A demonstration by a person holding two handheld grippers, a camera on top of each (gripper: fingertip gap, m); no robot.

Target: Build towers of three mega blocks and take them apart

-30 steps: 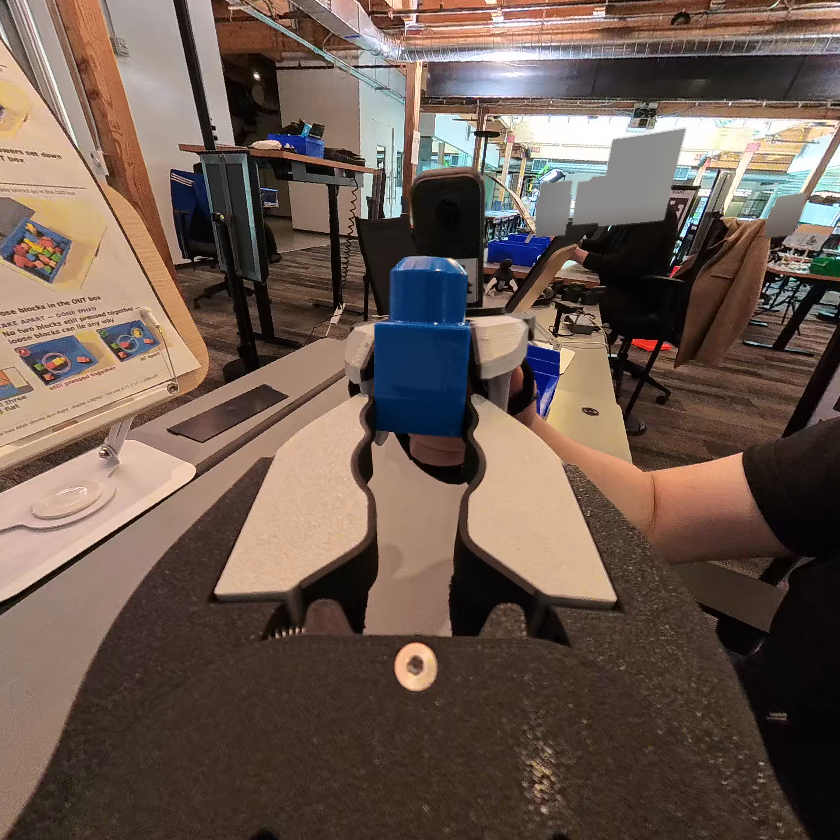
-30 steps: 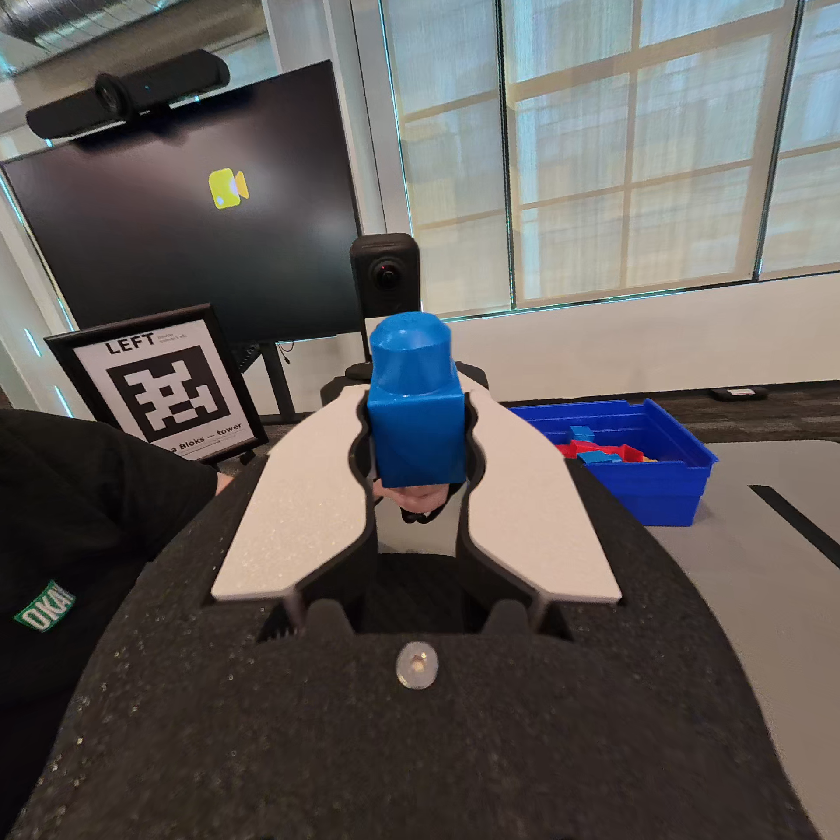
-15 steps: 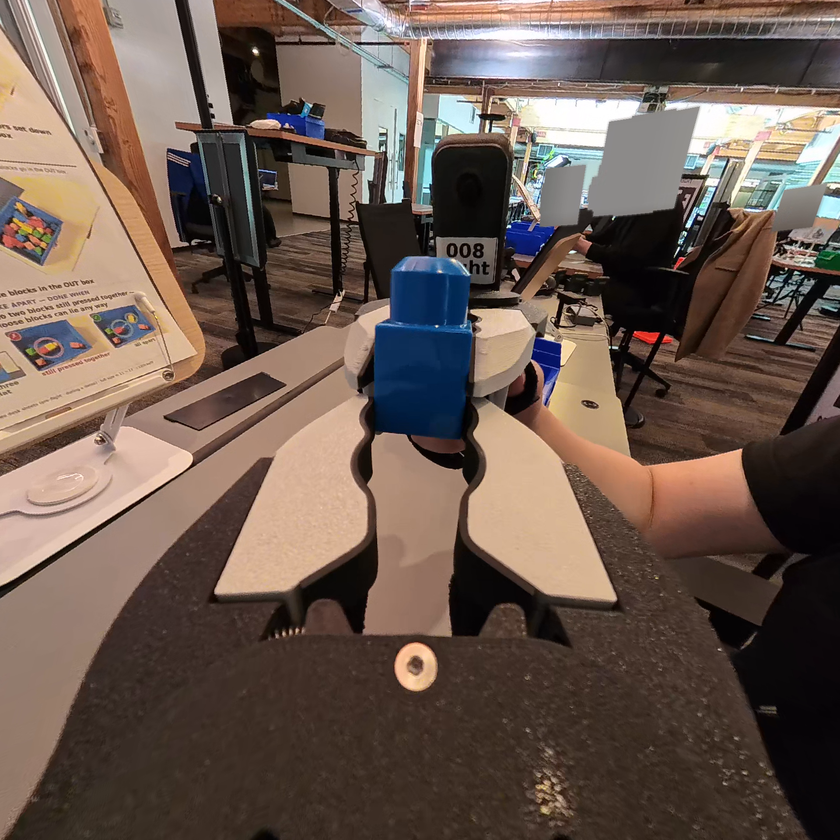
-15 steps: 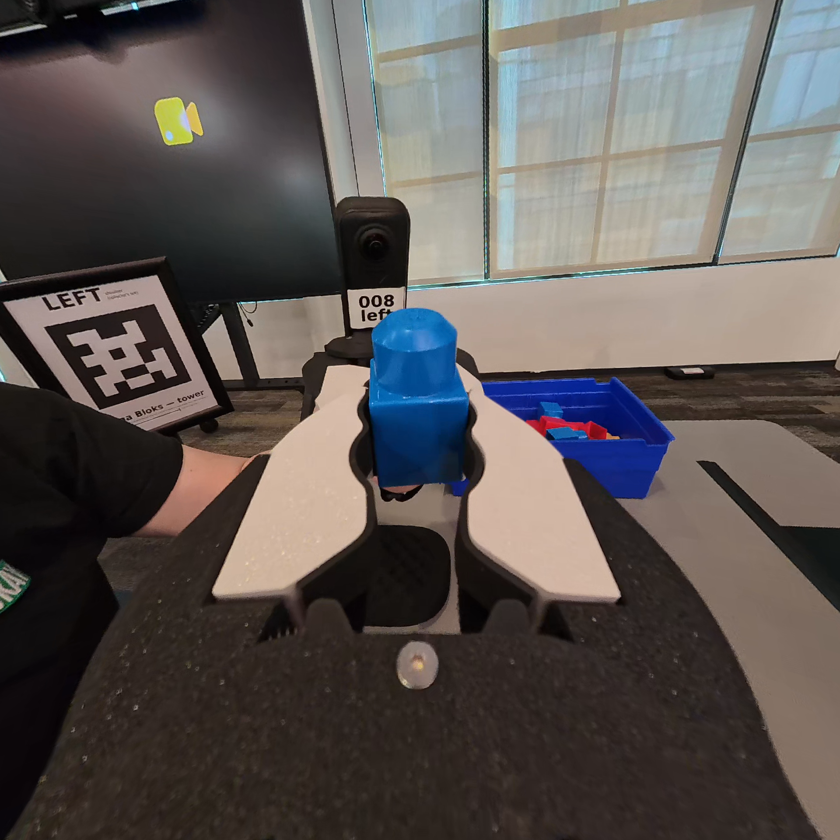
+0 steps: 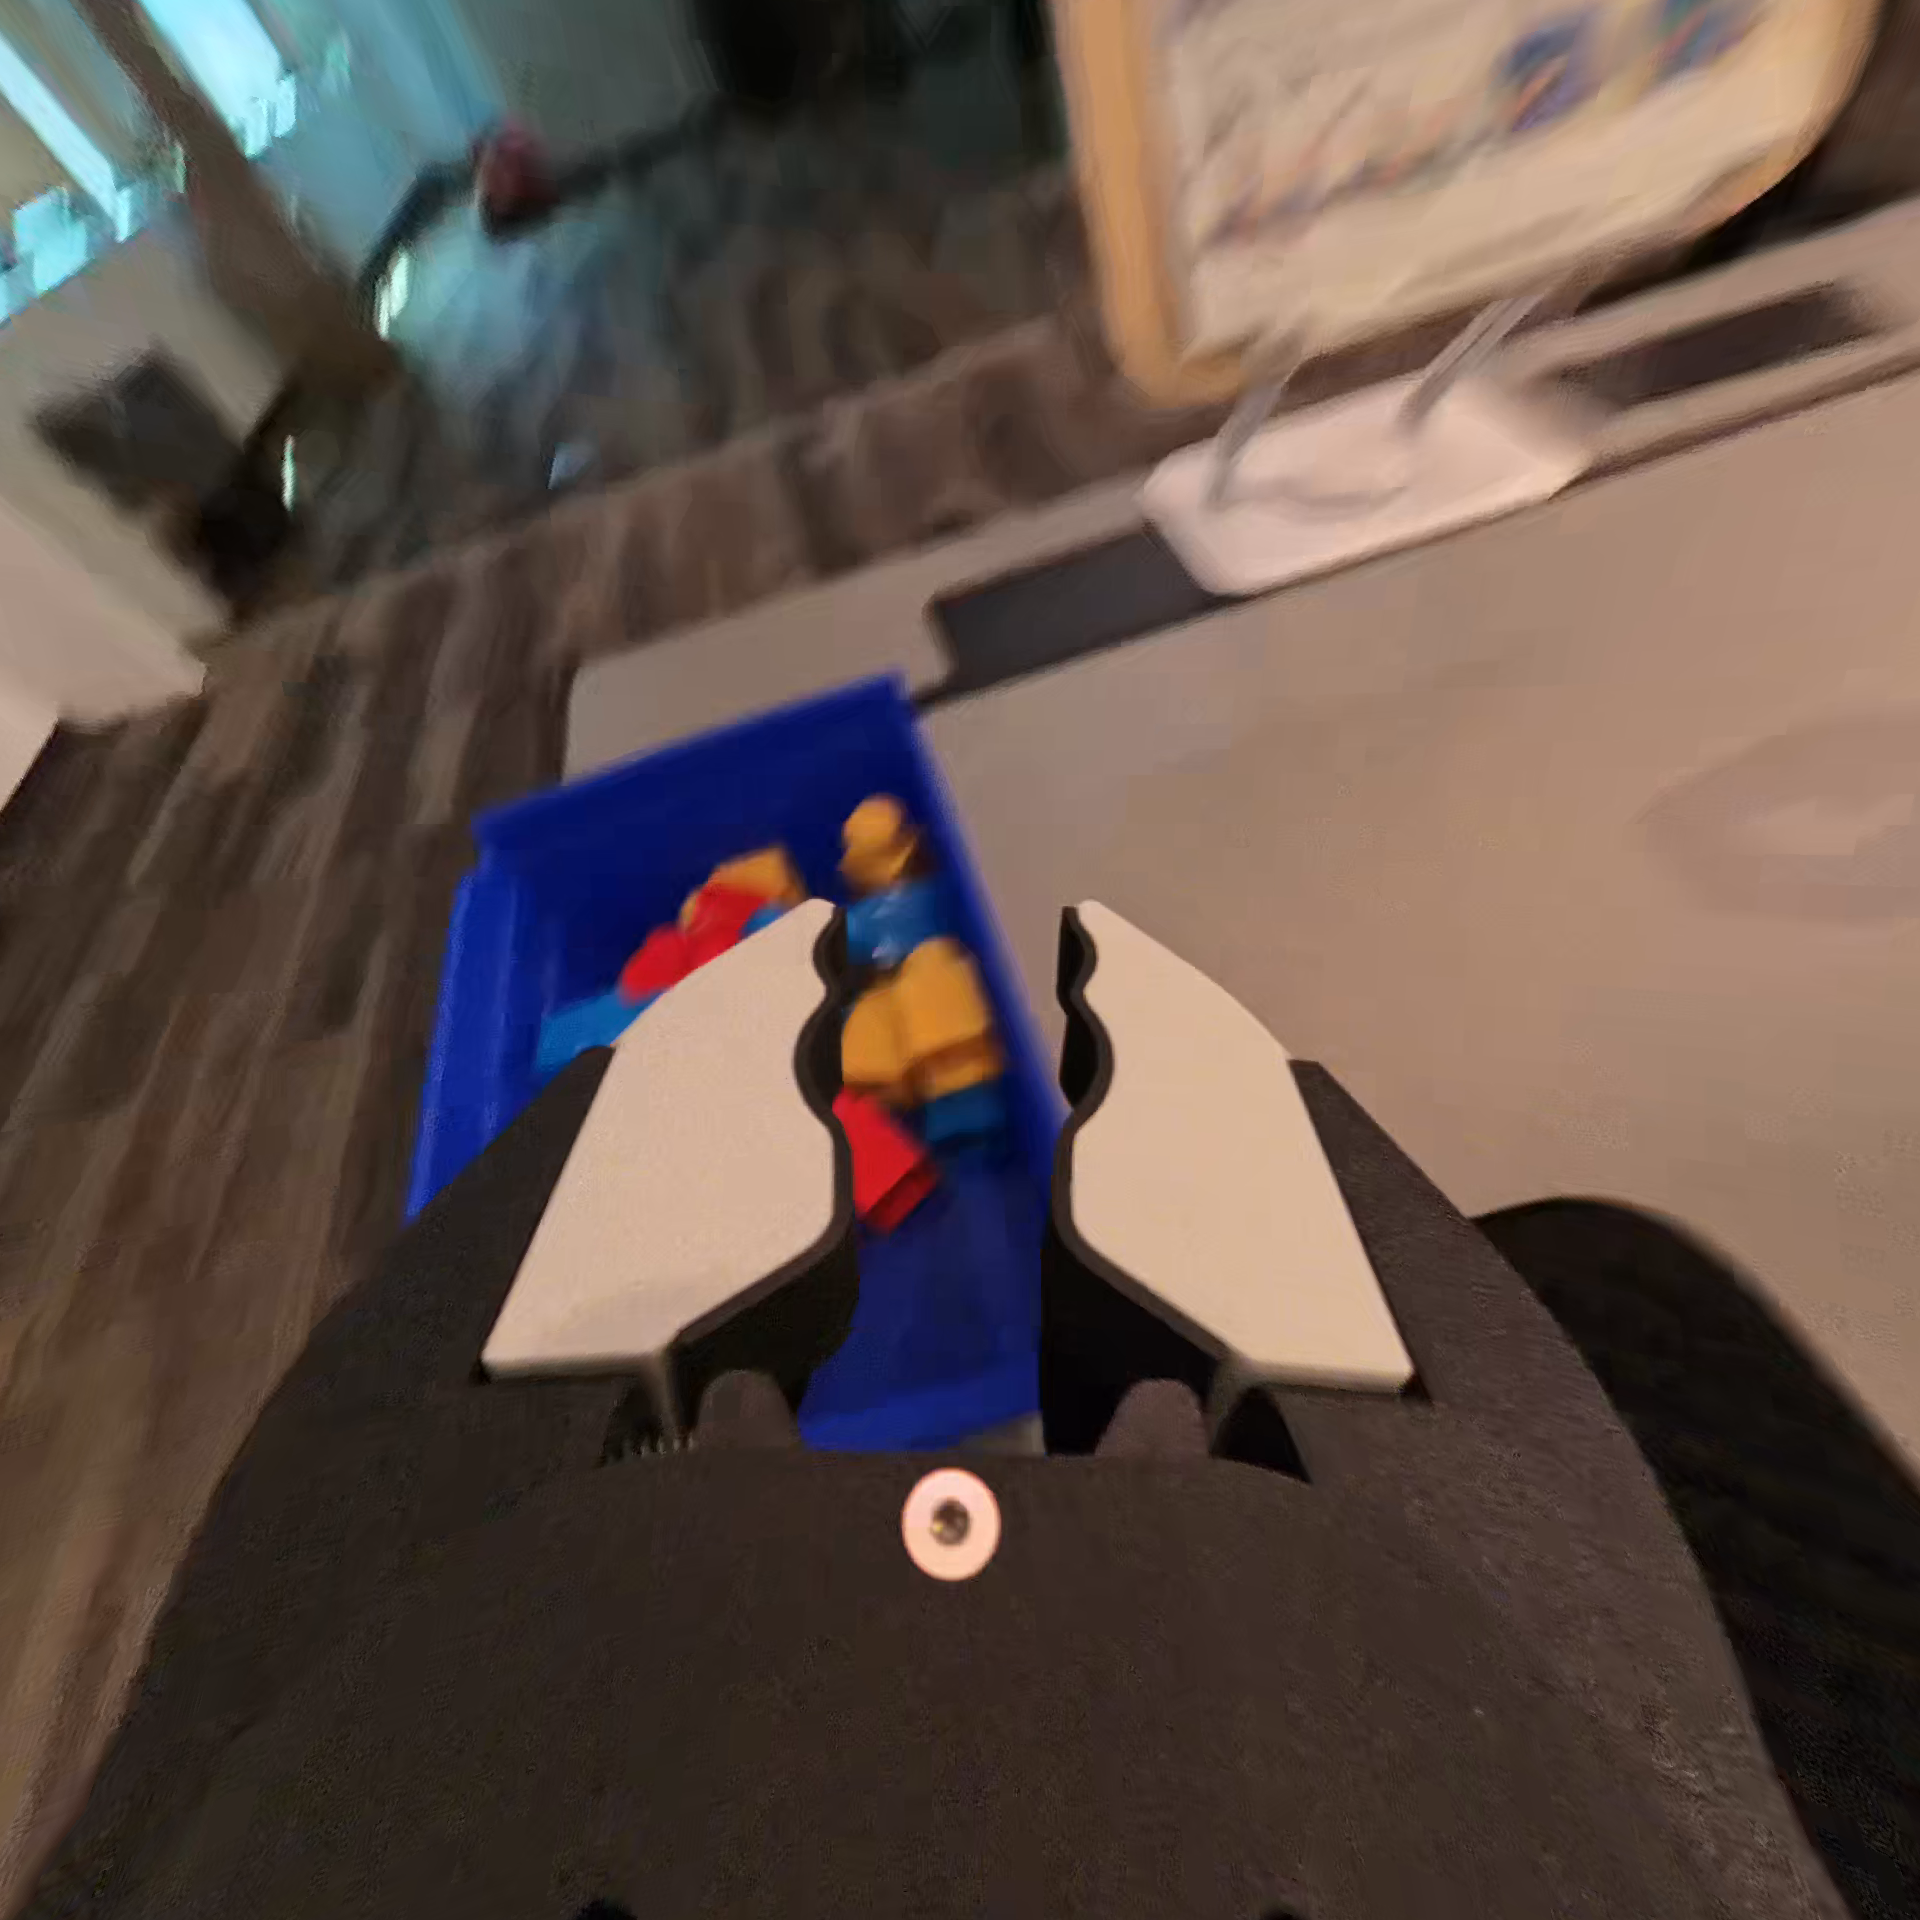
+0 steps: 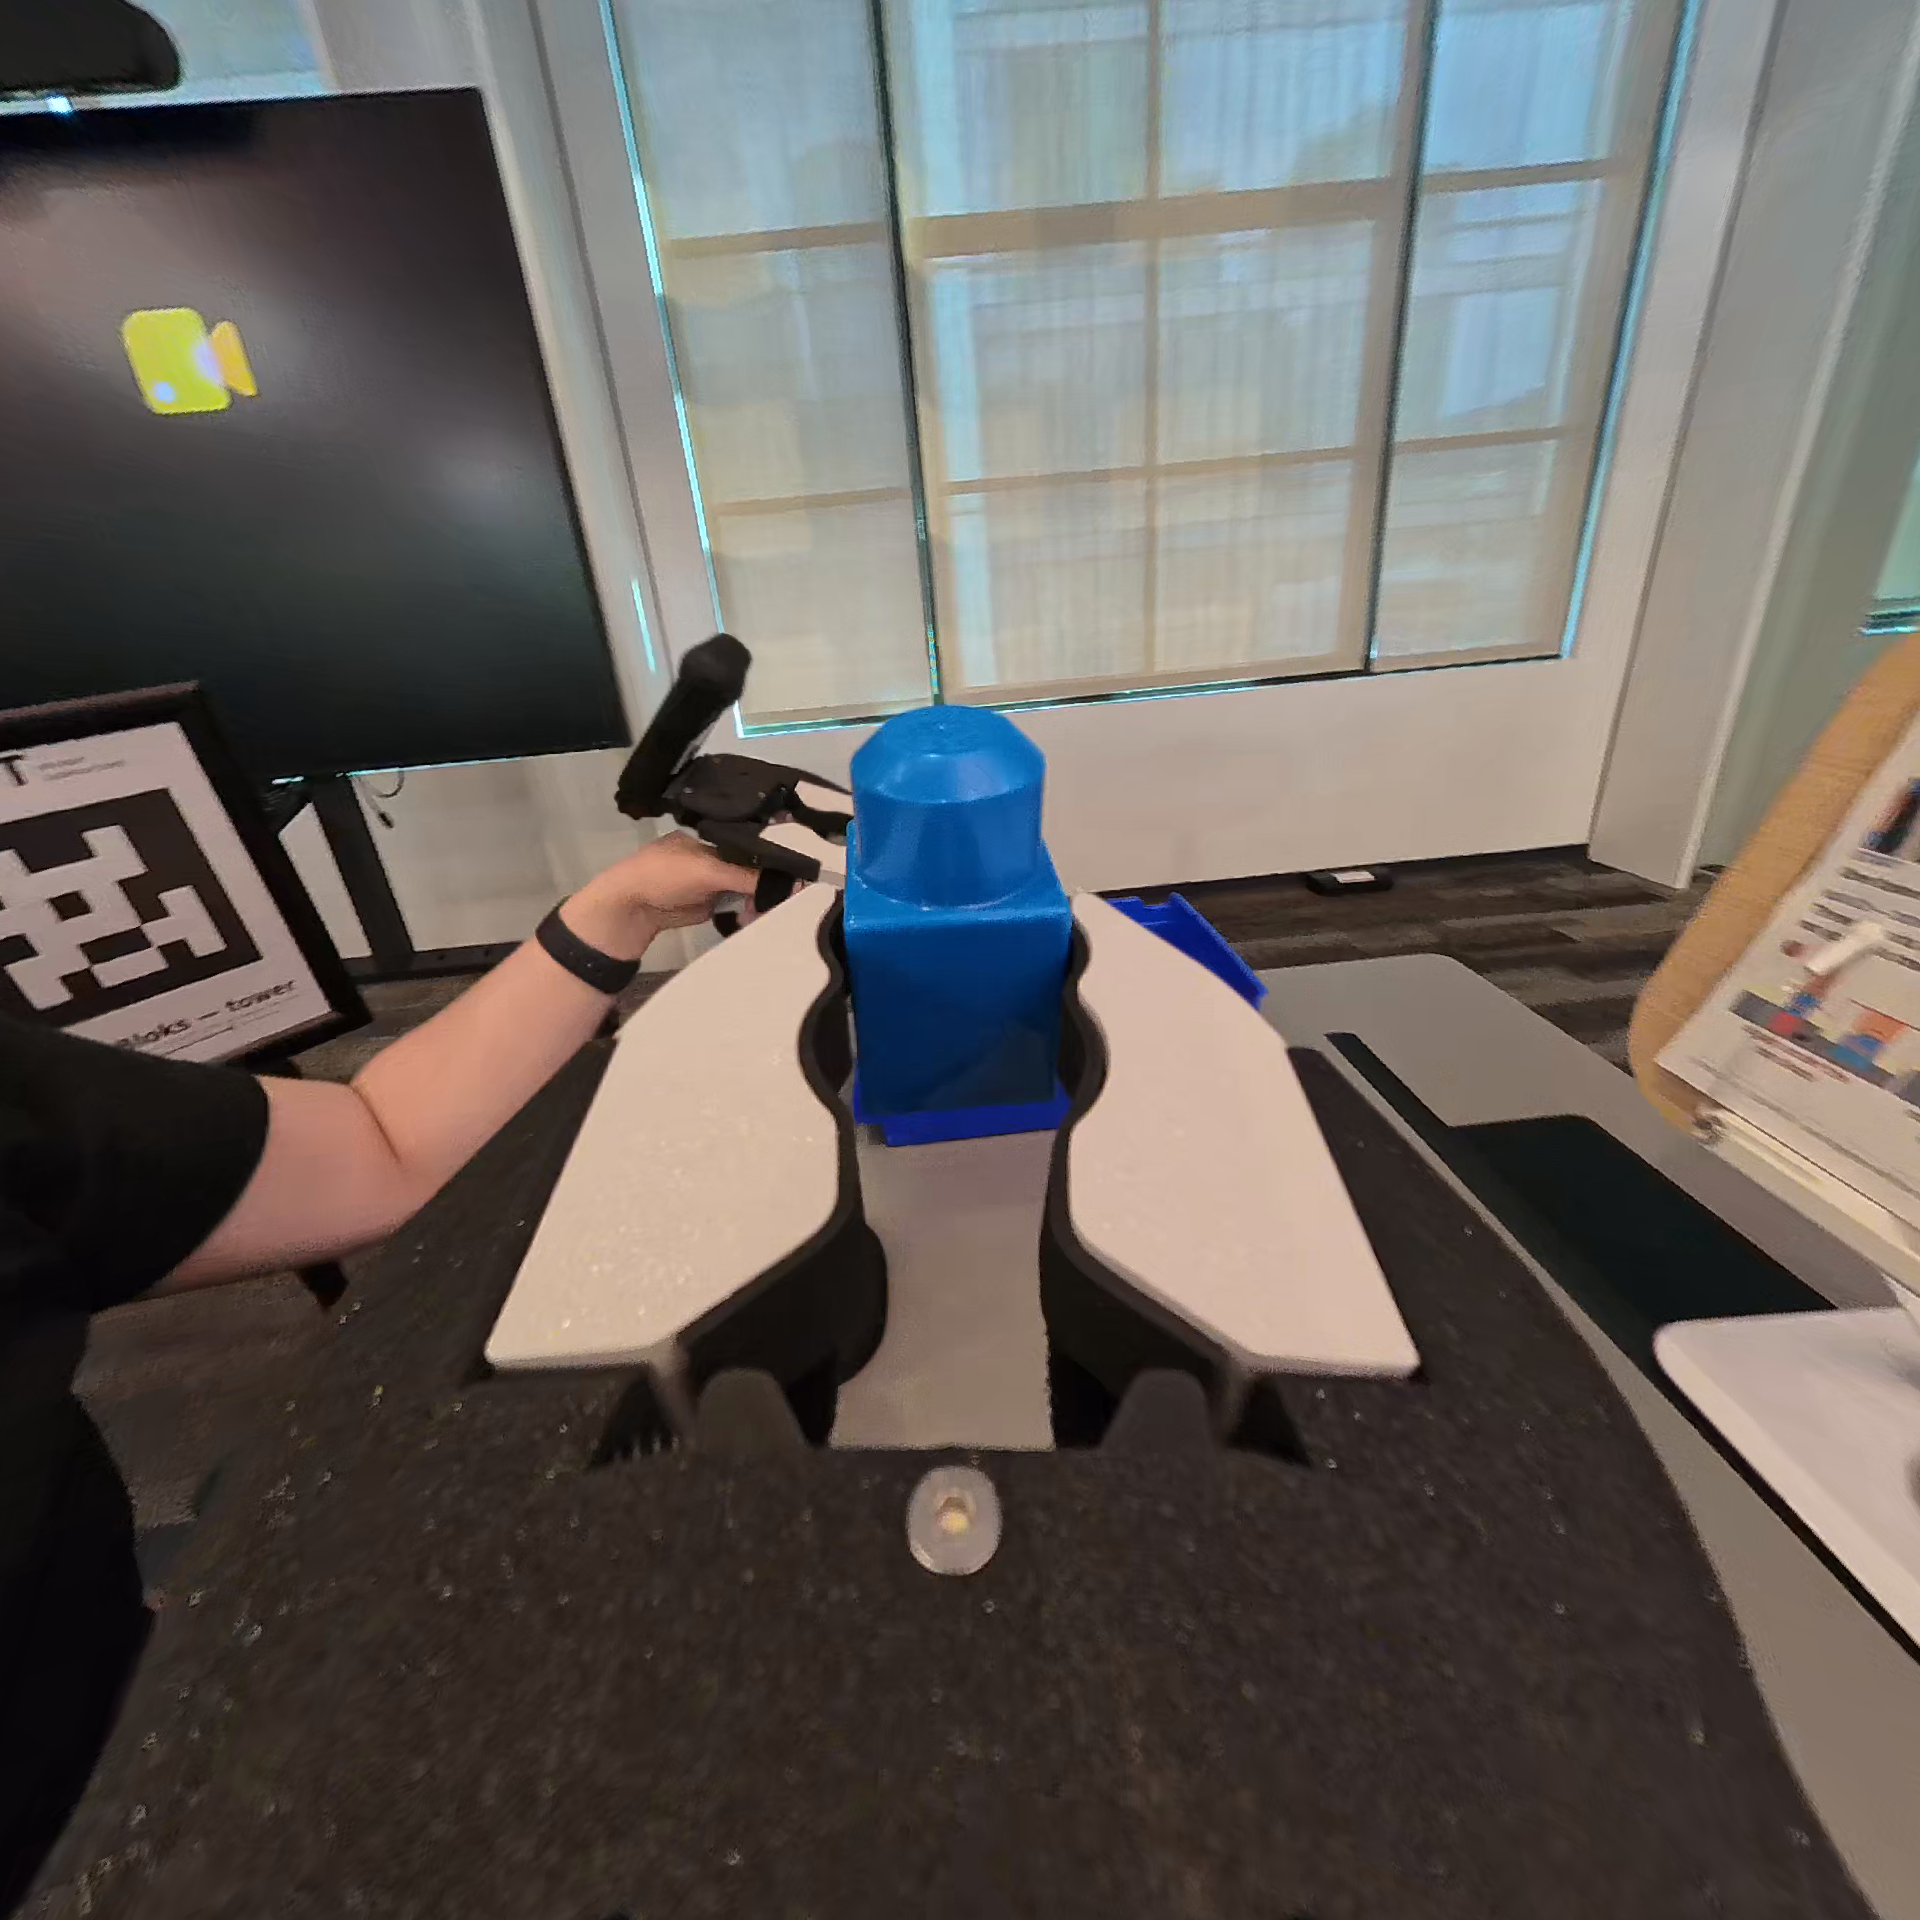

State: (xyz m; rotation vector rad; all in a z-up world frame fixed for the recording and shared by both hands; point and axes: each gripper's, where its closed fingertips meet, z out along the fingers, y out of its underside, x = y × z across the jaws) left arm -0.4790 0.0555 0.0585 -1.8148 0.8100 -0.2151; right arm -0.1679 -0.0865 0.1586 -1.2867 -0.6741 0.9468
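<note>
Over the blue bin [image 5: 717, 790] at the table's corner, the left gripper [image 5: 945, 914] hangs with its jaws spread and nothing between them, pointed down at the loose pile of mega blocks [image 5: 914, 1023] inside, yellow, red and blue ones all jumbled. My guess is it's lined up there to fish out the next piece for a tower. Meanwhile the right gripper [image 6: 956, 925] is pinching a single blue mega block [image 6: 956, 966] by its square sides, stud pointing up, held in the air above the grey table [image 6: 1455, 997], which looks like a sensible way to keep it level so another block can be pressed on. Hard parts: the left wrist view is really smeared, so I can't tell how many blocks are in the bin or whether any are stuck together. From the right wrist view only a sliver of the bin shows behind the held block, and the left gripper out there is mostly hidden behind the person's hand [image 6: 665, 894].
</note>
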